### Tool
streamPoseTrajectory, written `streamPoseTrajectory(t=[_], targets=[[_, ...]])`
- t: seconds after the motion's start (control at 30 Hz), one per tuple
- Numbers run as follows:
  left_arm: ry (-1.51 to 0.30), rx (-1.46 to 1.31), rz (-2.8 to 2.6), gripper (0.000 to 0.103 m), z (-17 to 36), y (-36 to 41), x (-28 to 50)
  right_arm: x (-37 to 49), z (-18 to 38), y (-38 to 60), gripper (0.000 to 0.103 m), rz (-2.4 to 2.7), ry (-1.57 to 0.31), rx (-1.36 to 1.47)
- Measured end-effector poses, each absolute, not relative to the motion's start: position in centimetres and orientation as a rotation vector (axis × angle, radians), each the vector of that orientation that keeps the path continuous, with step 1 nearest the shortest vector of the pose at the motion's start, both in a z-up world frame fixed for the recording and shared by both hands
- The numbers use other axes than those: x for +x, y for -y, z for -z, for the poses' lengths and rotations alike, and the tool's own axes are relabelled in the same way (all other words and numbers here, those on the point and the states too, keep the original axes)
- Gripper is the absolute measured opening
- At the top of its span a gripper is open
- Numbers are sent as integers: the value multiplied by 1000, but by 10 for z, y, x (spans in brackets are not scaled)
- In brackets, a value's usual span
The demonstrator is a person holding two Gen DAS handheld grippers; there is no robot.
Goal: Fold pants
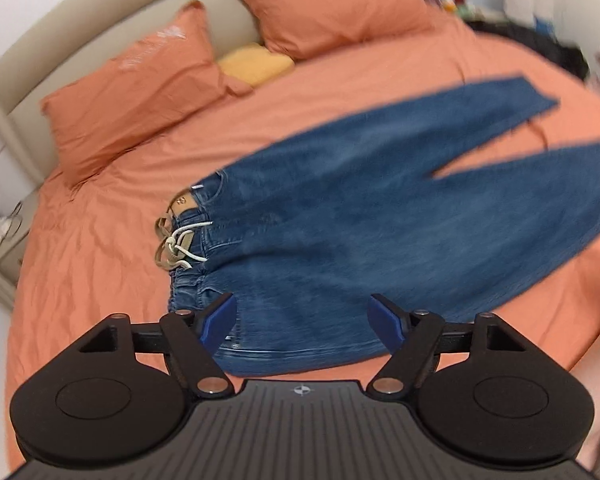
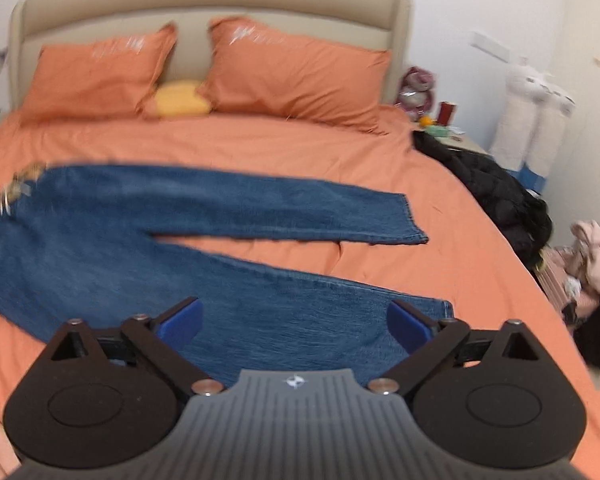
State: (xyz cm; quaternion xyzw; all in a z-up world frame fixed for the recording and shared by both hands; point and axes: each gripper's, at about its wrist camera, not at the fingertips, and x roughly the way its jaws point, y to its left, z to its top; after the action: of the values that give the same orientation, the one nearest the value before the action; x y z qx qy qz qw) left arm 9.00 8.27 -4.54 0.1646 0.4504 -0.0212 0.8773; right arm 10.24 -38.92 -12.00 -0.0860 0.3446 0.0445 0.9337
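Observation:
Blue jeans [image 1: 360, 216] lie flat on the orange bed, legs spread in a V. In the left wrist view the waistband with a beige drawstring [image 1: 176, 240] is at the left and the legs run to the upper right. My left gripper [image 1: 305, 316] is open and empty above the near hip area. In the right wrist view the jeans [image 2: 180, 248] lie across the bed with the hems to the right. My right gripper [image 2: 296, 322] is open and empty above the near leg, close to its hem [image 2: 440, 312].
Two orange pillows [image 2: 100, 76] and a small yellow cushion [image 2: 180, 100] sit by the beige headboard [image 2: 204, 12]. A black jacket [image 2: 492, 196] lies at the bed's right edge. A cluttered nightstand [image 2: 440, 120] and a pile of clothes [image 2: 592, 256] are to the right.

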Motion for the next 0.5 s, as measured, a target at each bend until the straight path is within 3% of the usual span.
streamPoseTrajectory(t=[0.13, 0.27, 0.5], targets=[[-968, 436, 143, 86, 70, -110, 108, 140, 150, 407, 63, -131, -797, -233], [-1034, 538, 201, 86, 97, -130, 126, 172, 185, 427, 48, -163, -904, -218], [-1193, 820, 338, 87, 157, -144, 141, 207, 234, 453, 45, -210, -1047, -246]])
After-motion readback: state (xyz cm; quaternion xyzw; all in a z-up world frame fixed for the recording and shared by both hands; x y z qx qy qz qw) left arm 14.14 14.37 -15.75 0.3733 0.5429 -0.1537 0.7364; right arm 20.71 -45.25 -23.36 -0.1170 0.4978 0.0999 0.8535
